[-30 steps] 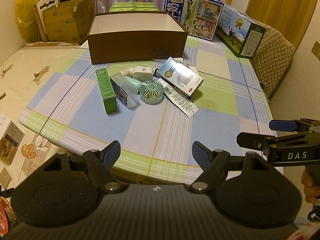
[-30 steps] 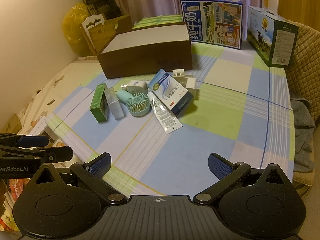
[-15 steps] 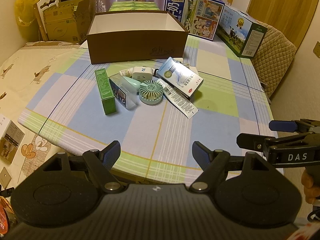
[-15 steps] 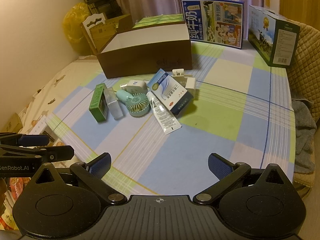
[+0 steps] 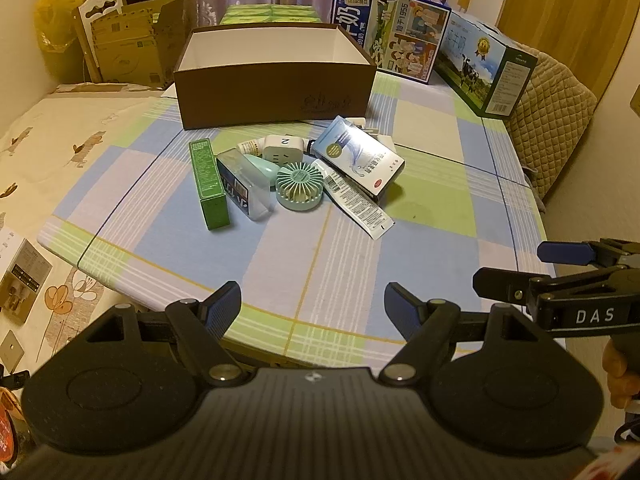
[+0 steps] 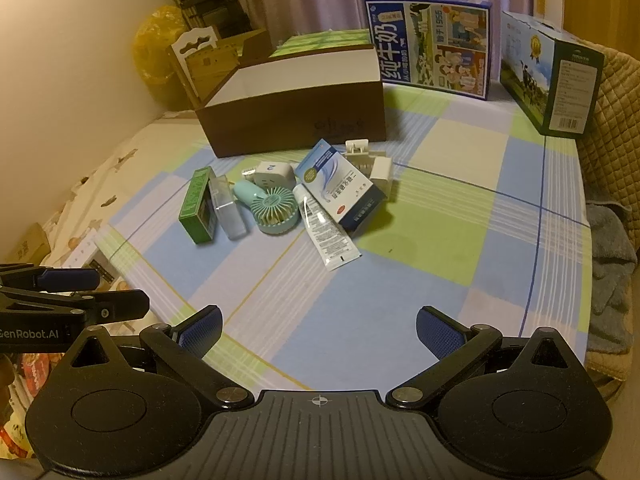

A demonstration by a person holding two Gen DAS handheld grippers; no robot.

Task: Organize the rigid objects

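The right gripper (image 5: 516,266) reads "DAS"; the left gripper (image 6: 120,292) reads "GenRobot.AI". Both claws are spread wide, grasping nothing, above the near edge of the checked tablecloth (image 5: 328,264). The cluttered pile lies mid-table before the open brown cardboard box (image 5: 276,80). The long green carton (image 5: 209,182) runs lengthwise toward the box. The white socket cube (image 5: 284,146) shows "2". The blue milk carton (image 6: 434,46) shows "1955".
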